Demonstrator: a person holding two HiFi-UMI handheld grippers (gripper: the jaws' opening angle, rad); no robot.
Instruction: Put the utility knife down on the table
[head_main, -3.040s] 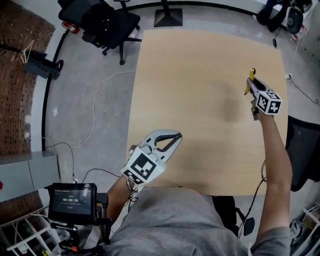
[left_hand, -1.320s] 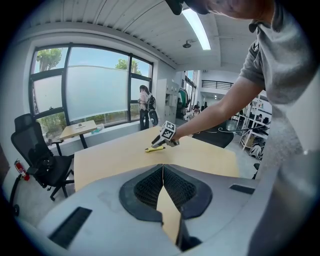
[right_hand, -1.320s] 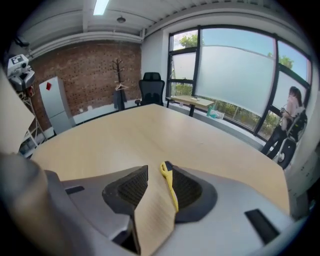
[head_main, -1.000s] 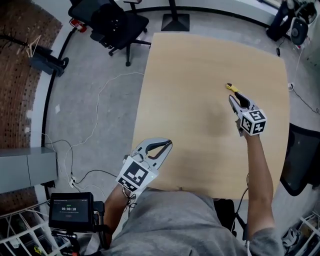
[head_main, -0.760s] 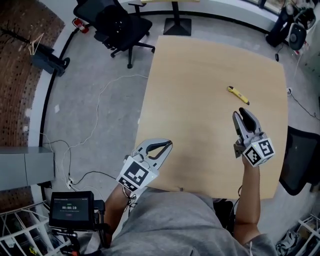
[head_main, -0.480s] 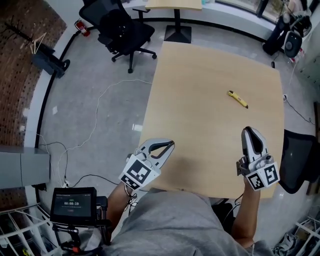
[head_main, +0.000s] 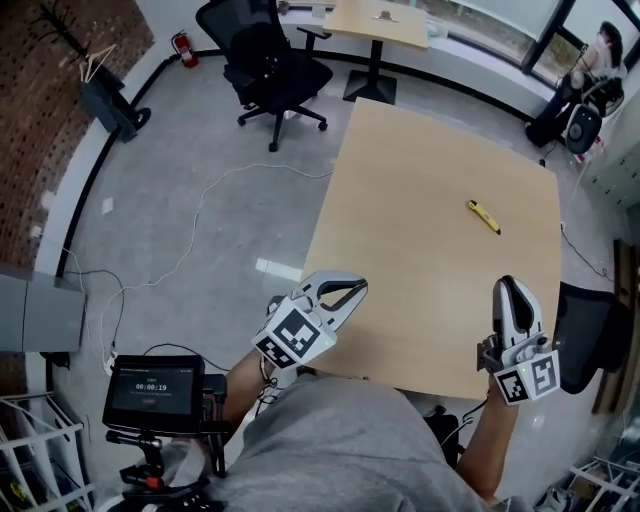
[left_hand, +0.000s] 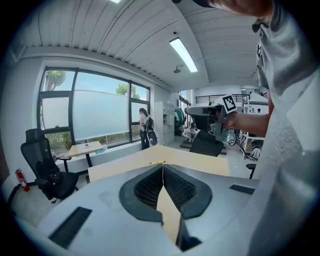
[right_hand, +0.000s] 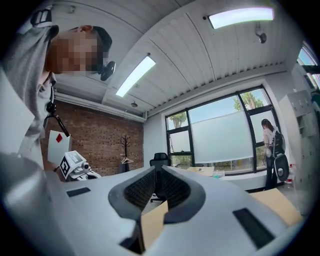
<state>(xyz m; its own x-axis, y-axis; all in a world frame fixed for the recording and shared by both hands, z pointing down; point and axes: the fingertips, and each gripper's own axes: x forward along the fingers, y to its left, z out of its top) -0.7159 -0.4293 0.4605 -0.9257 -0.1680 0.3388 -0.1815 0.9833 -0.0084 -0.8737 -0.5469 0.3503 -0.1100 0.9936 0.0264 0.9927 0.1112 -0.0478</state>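
Utility knife (head_main: 484, 216) lies flat on the table (head_main: 420, 260), in the far-right part of the top, well in from the edges. Nothing touches it. The left gripper view also shows it as a thin yellow sliver on the far side of the tabletop.

Change: three seconds back the right gripper (head_main: 507, 286) carries the knife over the right side of the table. One second back it is down at the knife on the surface. Now it sits back at the near-right edge, well apart from the knife. Its jaws have closed tip to tip since the release, with nothing between them; the right gripper view shows only the room beyond the pads.

Left gripper (head_main: 361, 287) sits at the near-left edge, much where it was. Jaws are together and empty; its own view shows the pads meeting with only bare tabletop beyond.

Judgement: the placement looks done. The knife rests stable and unsupported, and both tools are withdrawn. No further step appears needed.
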